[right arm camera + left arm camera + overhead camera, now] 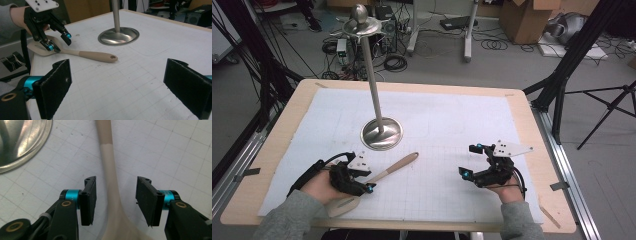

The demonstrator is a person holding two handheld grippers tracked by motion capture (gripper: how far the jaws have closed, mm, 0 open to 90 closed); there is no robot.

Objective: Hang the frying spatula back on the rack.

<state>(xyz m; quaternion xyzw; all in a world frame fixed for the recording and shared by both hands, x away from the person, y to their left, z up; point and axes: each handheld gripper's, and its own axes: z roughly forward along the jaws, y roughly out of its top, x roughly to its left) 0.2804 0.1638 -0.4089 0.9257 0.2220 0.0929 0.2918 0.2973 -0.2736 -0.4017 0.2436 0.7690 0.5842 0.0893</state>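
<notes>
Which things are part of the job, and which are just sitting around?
Part of the job:
- spoon, lying flat on the table, its neck between the left gripper's open jaws, not yet pinched
- left gripper

Just sitting around:
- metal stand, upright past the spoon
- right gripper, open, holding nothing
- white grid mat
- boxes and cables on the floor behind

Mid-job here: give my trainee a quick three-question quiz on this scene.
1. True or false: the left gripper already clamps the spatula.
2. Where does the spatula lie relative to the left gripper's jaws? A) between them B) outside them
3. What does the right gripper hold?

Key: 1. False, its pads stand clear of the neck on both sides. 2. A. 3. Nothing; it is open above the white mat, apart from the metal stand.
</notes>
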